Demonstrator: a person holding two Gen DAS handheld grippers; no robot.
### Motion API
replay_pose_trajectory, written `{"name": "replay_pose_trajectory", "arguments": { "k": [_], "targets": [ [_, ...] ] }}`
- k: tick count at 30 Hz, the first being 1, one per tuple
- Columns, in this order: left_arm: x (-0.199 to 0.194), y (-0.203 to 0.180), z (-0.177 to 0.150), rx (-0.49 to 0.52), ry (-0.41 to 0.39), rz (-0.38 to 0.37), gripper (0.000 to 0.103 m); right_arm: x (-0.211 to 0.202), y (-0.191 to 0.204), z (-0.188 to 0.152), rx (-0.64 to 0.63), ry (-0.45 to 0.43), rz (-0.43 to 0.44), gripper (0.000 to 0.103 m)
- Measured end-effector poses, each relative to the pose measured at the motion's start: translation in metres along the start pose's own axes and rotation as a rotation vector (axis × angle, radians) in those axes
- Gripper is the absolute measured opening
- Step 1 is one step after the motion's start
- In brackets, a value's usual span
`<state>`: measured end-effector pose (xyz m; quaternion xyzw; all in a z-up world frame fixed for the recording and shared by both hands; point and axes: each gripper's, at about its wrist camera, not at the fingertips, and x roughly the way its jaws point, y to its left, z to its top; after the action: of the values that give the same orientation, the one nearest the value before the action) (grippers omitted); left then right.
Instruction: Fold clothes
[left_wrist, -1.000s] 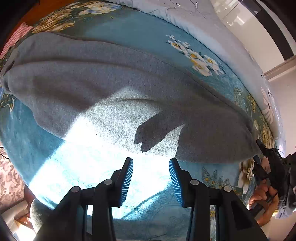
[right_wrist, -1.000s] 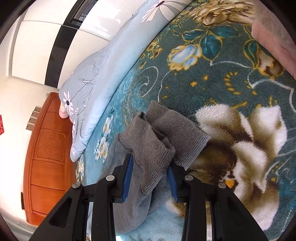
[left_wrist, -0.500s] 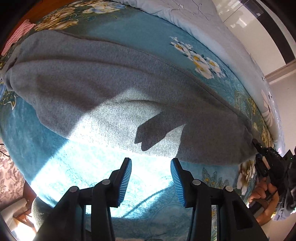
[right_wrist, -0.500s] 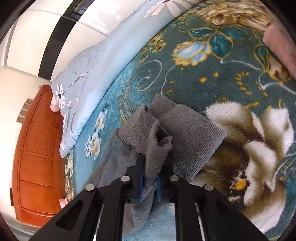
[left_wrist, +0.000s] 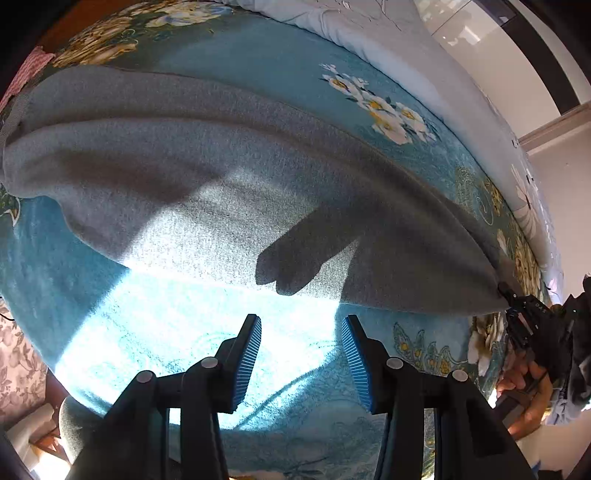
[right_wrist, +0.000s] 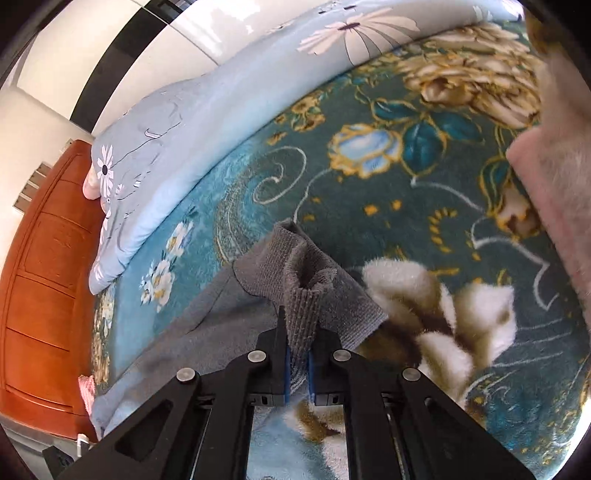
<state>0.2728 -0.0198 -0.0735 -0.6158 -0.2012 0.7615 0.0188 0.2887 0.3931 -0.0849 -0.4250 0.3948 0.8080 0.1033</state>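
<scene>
Garment: one grey knit garment (left_wrist: 229, 192) lies spread lengthwise on the teal floral blanket (left_wrist: 177, 332), one long edge doubled over along the far side. Which garment it is cannot be told.
Ribbed end: one ribbed cuff or hem (right_wrist: 303, 295), bunched and raised off the blanket, because it is caught between blue pads.
Right gripper (right_wrist: 297, 363): jaws pressed together, pinching the ribbed end. Judged purpose: to carry that end across for a fold.
Left gripper (left_wrist: 301, 360): jaws spread, holding nothing, poised over bare blanket just short of the garment's near edge. Judged purpose: ready to take or pin that edge.
Person's hand (left_wrist: 524, 384): grips the right tool's handle at the garment's far tip.
Count: grey garments, one; grippers, two; pale floral quilt (right_wrist: 207, 110), one; pink cloth (right_wrist: 554, 184) at frame edge, one.
Fold stage: cannot be settled.
</scene>
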Motion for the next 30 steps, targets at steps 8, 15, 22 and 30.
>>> {"name": "replay_pose_trajectory", "arguments": {
  "k": [8, 15, 22, 30],
  "targets": [
    [0.000, 0.017, 0.002, -0.066, -0.004, -0.007, 0.050, -0.006, -0.010, -0.008, 0.019, -0.033, -0.041, 0.034],
    [-0.002, 0.023, 0.001, -0.086, -0.012, -0.013, 0.050, -0.001, -0.019, -0.013, 0.097, -0.050, -0.036, 0.052],
    [-0.009, 0.038, 0.002, -0.124, -0.040, -0.043, 0.050, 0.005, -0.023, -0.013, 0.187, -0.057, 0.033, 0.049],
    [-0.015, 0.075, 0.007, -0.225, -0.076, -0.094, 0.050, -0.016, 0.035, -0.012, 0.110, -0.099, 0.065, 0.015]
  ]
}}
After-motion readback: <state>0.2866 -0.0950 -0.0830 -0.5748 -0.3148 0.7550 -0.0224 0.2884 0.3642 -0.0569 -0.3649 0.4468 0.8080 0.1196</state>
